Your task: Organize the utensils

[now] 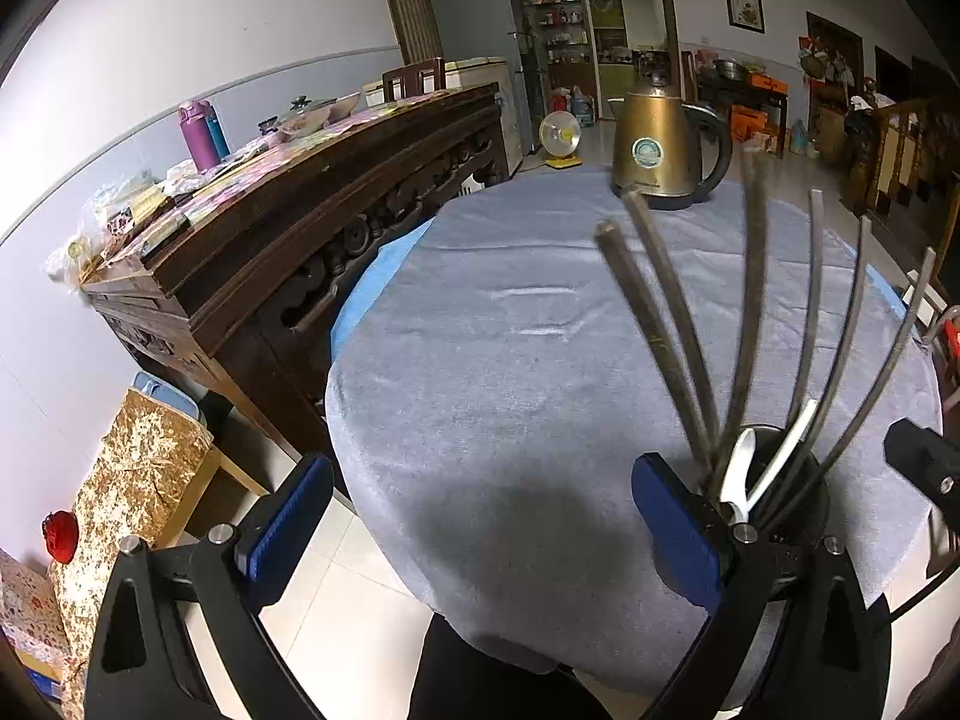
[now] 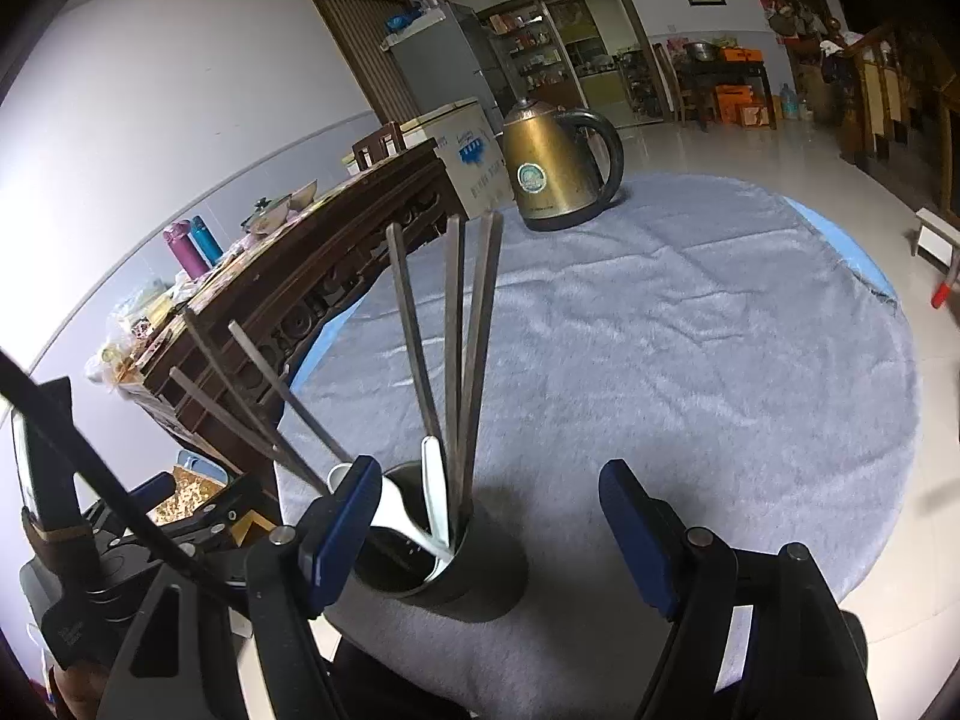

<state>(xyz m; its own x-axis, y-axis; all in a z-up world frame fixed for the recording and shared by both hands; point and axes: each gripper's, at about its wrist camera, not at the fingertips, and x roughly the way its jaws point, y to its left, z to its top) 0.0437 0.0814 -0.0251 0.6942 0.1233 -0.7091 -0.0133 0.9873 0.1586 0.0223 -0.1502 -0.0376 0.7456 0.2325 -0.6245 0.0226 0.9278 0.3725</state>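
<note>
Dark metal holder [image 2: 420,564] at lower centre, stocked with chopsticks [image 2: 468,348] and white spoons [image 2: 433,486], table otherwise cleared: sorting apparently finished; left gripper [image 1: 480,528] and right gripper [image 2: 489,534] both released, empty; next, likely withdraw.

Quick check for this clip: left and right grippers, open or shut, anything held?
Left gripper: open, nothing between its blue pads, utensil holder just beyond its right finger.
Right gripper: open, holding nothing; the utensil holder stands between its fingers, untouched.

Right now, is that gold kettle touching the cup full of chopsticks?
Apart. The right wrist view shows the kettle at the table's far side and the cup near the grippers, with bare grey cloth between them.
</note>
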